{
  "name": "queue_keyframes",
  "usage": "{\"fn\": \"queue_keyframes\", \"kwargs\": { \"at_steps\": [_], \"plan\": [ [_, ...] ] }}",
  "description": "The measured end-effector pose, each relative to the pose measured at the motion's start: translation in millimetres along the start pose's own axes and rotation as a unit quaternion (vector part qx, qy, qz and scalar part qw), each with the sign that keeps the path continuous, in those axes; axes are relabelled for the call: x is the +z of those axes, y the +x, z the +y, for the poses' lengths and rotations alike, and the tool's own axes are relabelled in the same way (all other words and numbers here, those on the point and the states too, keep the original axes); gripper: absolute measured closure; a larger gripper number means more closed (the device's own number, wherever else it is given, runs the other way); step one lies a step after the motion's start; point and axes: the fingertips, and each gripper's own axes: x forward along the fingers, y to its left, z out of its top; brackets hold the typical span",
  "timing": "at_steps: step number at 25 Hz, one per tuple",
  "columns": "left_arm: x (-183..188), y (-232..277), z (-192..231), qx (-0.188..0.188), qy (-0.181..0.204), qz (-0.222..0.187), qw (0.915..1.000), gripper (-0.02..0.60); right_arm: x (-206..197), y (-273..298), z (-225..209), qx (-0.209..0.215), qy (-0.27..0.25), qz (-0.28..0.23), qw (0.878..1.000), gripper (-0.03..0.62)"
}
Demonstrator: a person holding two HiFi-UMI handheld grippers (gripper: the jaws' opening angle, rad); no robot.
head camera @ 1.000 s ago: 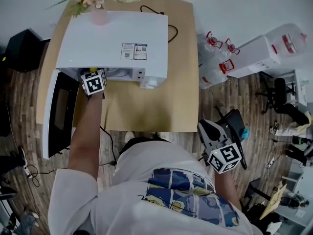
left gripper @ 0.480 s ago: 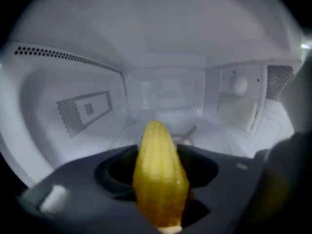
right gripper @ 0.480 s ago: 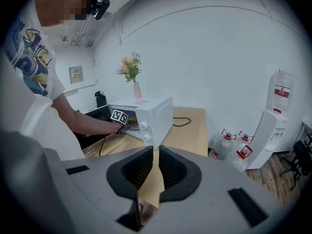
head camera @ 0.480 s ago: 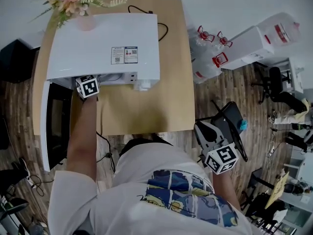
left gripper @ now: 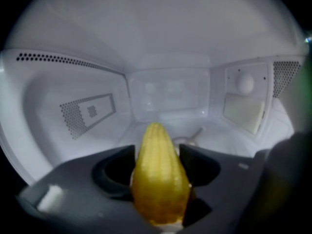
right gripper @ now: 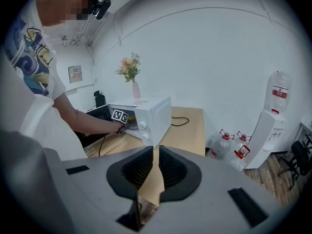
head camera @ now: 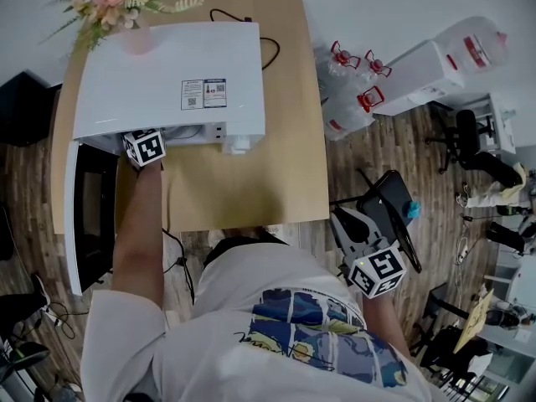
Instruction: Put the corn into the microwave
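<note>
Corn [left gripper: 158, 179] sits between the jaws of the left gripper [left gripper: 157, 155], its tip pointing toward the back wall, well inside the microwave [head camera: 167, 65] and seemingly raised above the cavity floor [left gripper: 234, 138]. The jaws are opening with the corn between them, its sides touching both pads, so I judge the step in hand to be the release. To do it well, the corn should be low, close to the cavity floor, before the pads let go. It should also be near the middle of the microwave and clear of the side walls. A tapered ear tends to roll in a curve, so laying it flat rather than dropping it tip-first seems wise. The gripper then needs to back straight out of the opening without brushing the open door [head camera: 84, 216], which hangs to the left of the microwave in the head view. The right gripper [right gripper: 155, 152] is held well away from the microwave, off the edge of the table [head camera: 251, 182], jaws nearly together with nothing between them. How high the corn is above the floor cannot be told, since the gripper body hides its underside. Just behind the corn a small part [left gripper: 190, 138] on the floor is too blurred to name. From the head view the microwave's top hides the corn and the left jaws altogether.
</note>
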Motion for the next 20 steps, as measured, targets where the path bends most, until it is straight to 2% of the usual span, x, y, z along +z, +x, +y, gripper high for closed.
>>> {"fn": "queue_keyframes", "kwargs": {
  "at_steps": [2, 10, 20],
  "plan": [
    [-3.9, -0.7, 1.3, 0.003, -0.001, 0.006, 1.0, 0.262, 0.1, 0.7, -1.0, 0.004, -0.002, 0.0, 1.0, 0.557],
    [-14.4, -18.7, 0.4, 0.002, -0.001, 0.011, 0.9999, 0.255, 4.3, 12.3, -3.9, 0.035, -0.01, -0.002, 0.999, 0.557],
    [-37.6, -52.7, -2.6, 0.016, -0.027, 0.023, 0.9992, 0.255, 11.7, 24.3, -5.8, 0.086, -0.031, -0.009, 0.996, 0.557]
  ]
}}
